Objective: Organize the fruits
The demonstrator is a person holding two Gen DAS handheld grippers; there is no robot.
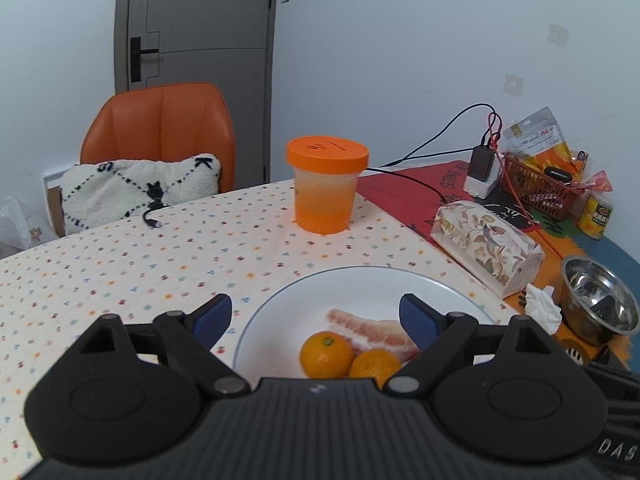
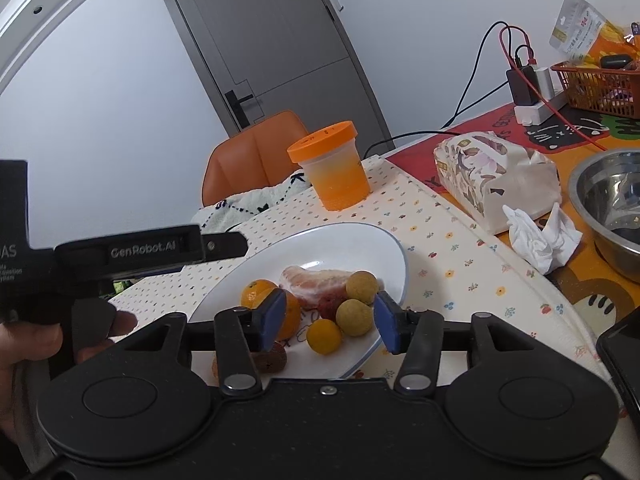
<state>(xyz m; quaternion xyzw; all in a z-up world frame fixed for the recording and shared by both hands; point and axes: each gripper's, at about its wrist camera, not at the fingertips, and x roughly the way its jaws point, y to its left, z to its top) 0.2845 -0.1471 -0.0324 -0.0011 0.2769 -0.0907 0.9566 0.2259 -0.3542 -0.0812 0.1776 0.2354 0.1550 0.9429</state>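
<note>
A round white ceramic plate [image 2: 384, 240] sits on the dotted cream tablecloth [image 1: 160, 248] at the near middle of the table, and all the fruit is on it. In the right wrist view it holds two small orange mandarins [image 2: 256, 292] on its left side, a peeled pink pomelo wedge [image 2: 308, 284] in the centre, two dull yellow-green round longans [image 2: 354, 317] to the right, a small yellow kumquat [image 2: 324, 336] at the near edge, and a brown wrinkled date-like fruit [image 2: 274, 360] nearest the camera.

The right gripper [image 2: 330, 322] hangs just above the near side of the plate, its blue-padded fingers apart and empty, with the kumquat and the nearer longan lying between them. The left gripper [image 1: 316, 316] hovers over the plate's near-left part, also spread wide and holding nothing; a hand [image 2: 24, 344] grips its handle at the left of the right wrist view.

A translucent tub with an orange lid [image 1: 327, 184] stands beyond the plate, and a steel bowl [image 1: 600, 304] sits to the right; which one is meant to receive the fruit cannot be told.

The small round fruits look light, firm and smooth, so they are likely to roll or squirt out of a pinch. Closing across the widest part with gentle pressure seems best. The pomelo wedge is soft and would tear or crush; it wants a light hold across its thick middle.
</note>
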